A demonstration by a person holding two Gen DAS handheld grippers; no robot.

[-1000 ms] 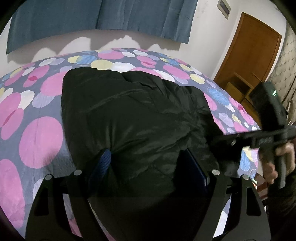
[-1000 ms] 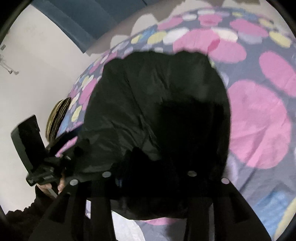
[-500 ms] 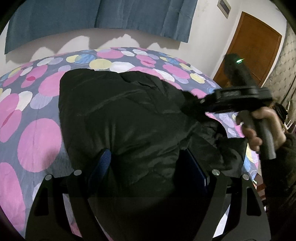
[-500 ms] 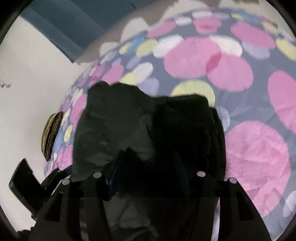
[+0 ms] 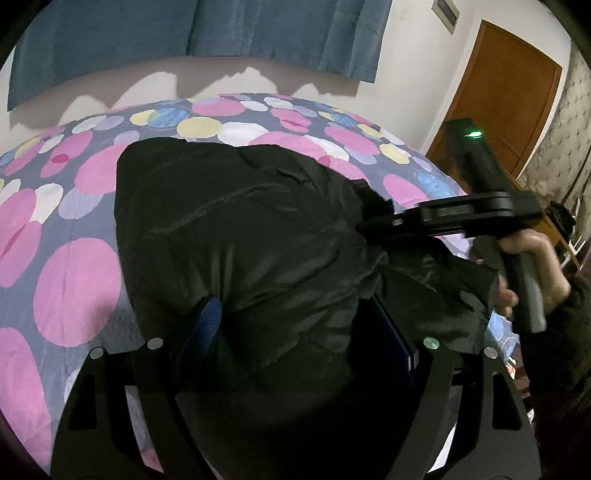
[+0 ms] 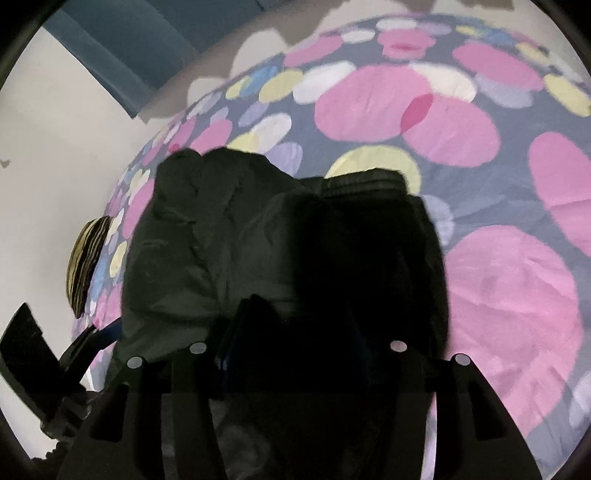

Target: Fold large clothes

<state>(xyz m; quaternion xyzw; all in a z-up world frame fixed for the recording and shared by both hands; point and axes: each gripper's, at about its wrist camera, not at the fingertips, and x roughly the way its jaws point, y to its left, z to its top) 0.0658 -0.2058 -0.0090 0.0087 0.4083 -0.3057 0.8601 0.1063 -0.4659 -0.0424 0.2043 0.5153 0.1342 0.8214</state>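
1. No words or labels can be read anywhere.
2. A big black jacket lies in the middle of a bed cover with pink, yellow and blue spots.
3. A blue curtain hangs on the white wall, and a brown door is at the right.
4. The left gripper has its blue fingers spread wide, with jacket cloth bunched between them.
5. The right gripper pinches the jacket's right edge, lifted up.
6. Bare cover shows all around the jacket.
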